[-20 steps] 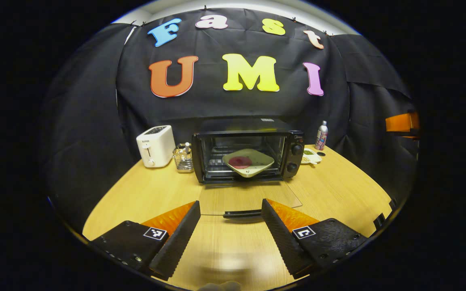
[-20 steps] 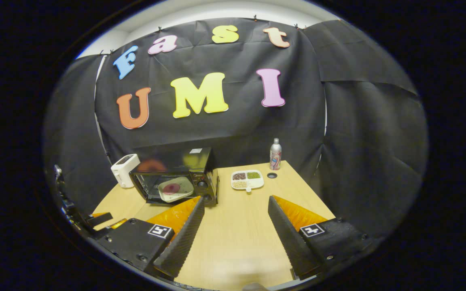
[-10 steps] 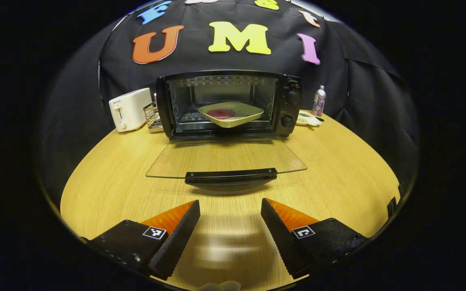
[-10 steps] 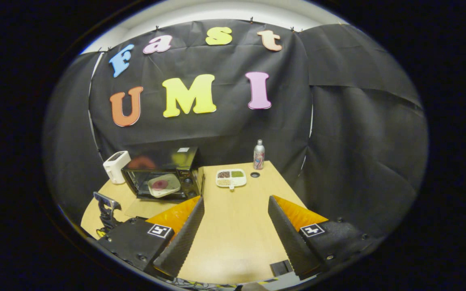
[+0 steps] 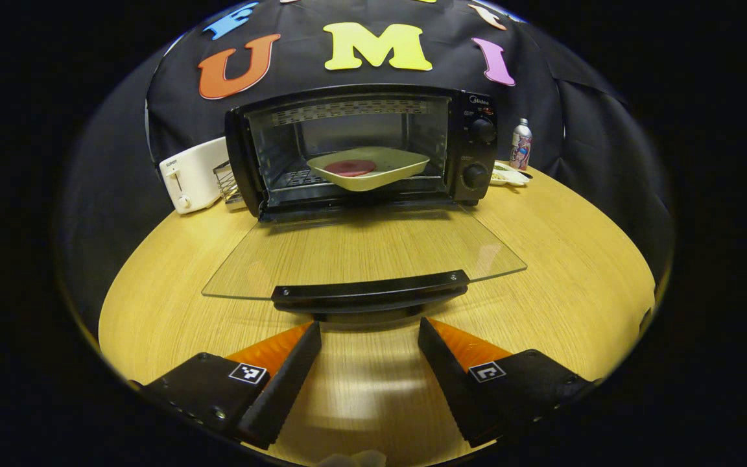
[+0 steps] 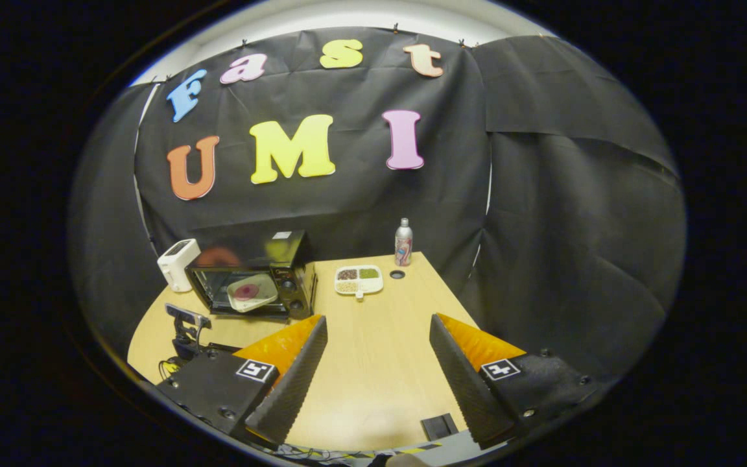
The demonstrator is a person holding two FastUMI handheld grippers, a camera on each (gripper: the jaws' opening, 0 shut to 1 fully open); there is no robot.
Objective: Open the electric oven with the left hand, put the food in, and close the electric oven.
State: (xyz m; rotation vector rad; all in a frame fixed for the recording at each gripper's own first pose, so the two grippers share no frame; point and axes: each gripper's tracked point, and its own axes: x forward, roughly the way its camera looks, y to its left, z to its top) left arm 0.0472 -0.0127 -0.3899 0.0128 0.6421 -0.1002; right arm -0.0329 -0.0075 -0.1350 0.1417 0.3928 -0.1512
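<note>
The black electric oven (image 5: 474, 152) stands open at the back of the wooden table, its glass door (image 5: 360, 246) lying flat toward me. Inside, on the rack, sits a pale plate (image 5: 373, 176) carrying a round red piece of food (image 5: 349, 168). My left gripper (image 5: 368, 331) is open, low over the table, its tips just short of the door's black handle (image 5: 367, 293) and touching nothing. My right gripper (image 6: 377, 324) is open and holds nothing, well back from the oven (image 6: 250, 282). The plate (image 6: 251, 292) sits in the oven cavity, and the left gripper's body (image 6: 185, 324) hovers before the door.
A white toaster (image 5: 192, 175) and a wire rack (image 5: 227, 185) stand left of the oven. To its right are a sectioned dish (image 5: 509, 175) of grains and a small bottle (image 5: 520, 144). Black cloth walls the booth. The table's near edge (image 6: 373, 444) lies below my right gripper.
My left gripper has dropped low and come up close to the flat door's handle. My right gripper has drawn back, so the oven looks smaller and farther left.
</note>
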